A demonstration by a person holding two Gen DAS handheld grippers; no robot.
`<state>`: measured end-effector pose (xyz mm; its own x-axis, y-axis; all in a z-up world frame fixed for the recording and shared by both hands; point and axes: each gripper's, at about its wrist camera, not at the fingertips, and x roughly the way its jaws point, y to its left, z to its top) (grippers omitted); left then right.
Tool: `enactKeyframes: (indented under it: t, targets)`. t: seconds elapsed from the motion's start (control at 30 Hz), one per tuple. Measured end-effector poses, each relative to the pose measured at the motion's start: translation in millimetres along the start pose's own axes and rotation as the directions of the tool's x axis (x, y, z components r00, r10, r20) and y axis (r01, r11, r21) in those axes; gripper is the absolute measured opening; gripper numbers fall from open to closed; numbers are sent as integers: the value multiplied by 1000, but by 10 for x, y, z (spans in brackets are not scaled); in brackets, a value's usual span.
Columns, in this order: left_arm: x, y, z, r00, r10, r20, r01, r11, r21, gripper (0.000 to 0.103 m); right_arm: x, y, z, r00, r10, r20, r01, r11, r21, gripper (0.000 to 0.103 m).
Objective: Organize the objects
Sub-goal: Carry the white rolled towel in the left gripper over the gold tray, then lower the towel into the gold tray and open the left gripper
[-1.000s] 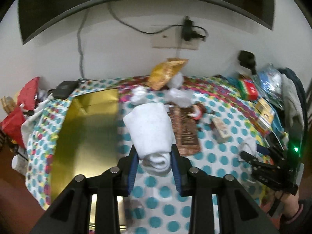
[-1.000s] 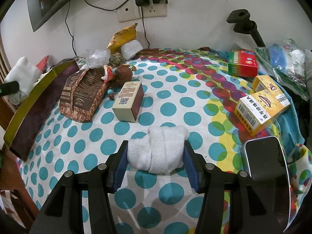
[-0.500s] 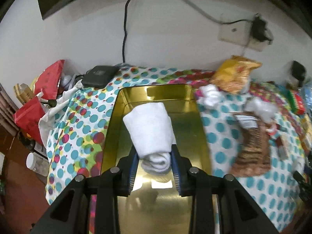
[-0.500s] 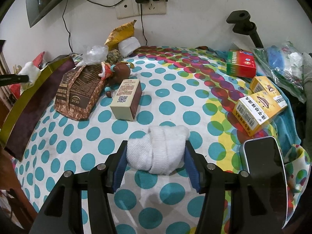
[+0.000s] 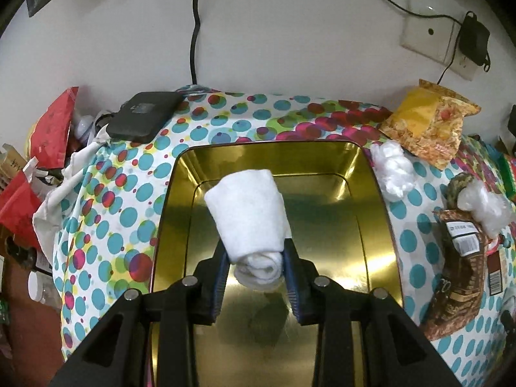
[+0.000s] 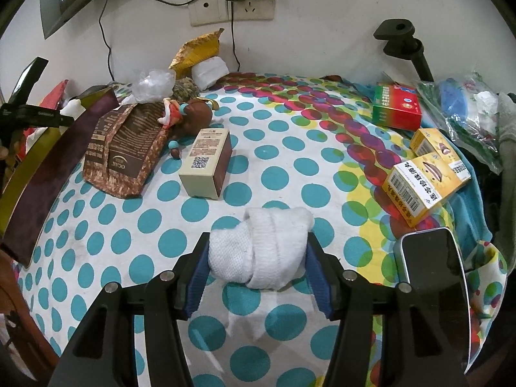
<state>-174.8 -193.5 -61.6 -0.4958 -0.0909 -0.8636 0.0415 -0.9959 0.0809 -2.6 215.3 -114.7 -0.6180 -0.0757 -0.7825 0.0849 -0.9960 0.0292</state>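
My left gripper (image 5: 256,266) is shut on a rolled white towel (image 5: 250,213) and holds it above the inside of a gold metal tin (image 5: 375,242). The tin is otherwise bare and its floor mirrors the roll. My right gripper (image 6: 256,267) is shut on a second rolled white cloth (image 6: 261,246), just above the polka-dot tablecloth (image 6: 283,148) near its front. In the right wrist view the tin (image 6: 42,167) shows from the side at the far left, with the left gripper (image 6: 29,113) over it.
Right of the tin lie white plastic wads (image 5: 393,171), a yellow snack bag (image 5: 425,122) and a brown packet (image 5: 458,274). A beige box (image 6: 206,167), a figurine (image 6: 190,113), a red-green box (image 6: 396,109), yellow boxes (image 6: 425,187) and a phone (image 6: 432,261) lie around the right gripper. A black device (image 5: 143,116) sits at the back left.
My left gripper has carried the rolled towel left from above the tablecloth to over the tin and come lower into it. My right gripper has barely moved.
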Motion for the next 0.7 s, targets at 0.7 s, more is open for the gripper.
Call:
enactKeyframes:
  t: [0.7]
  targets:
    - [-228, 109, -232, 999, -29, 22, 30, 999, -29, 55, -104, 120, 103, 999, -21, 32, 22, 1000, -15, 50]
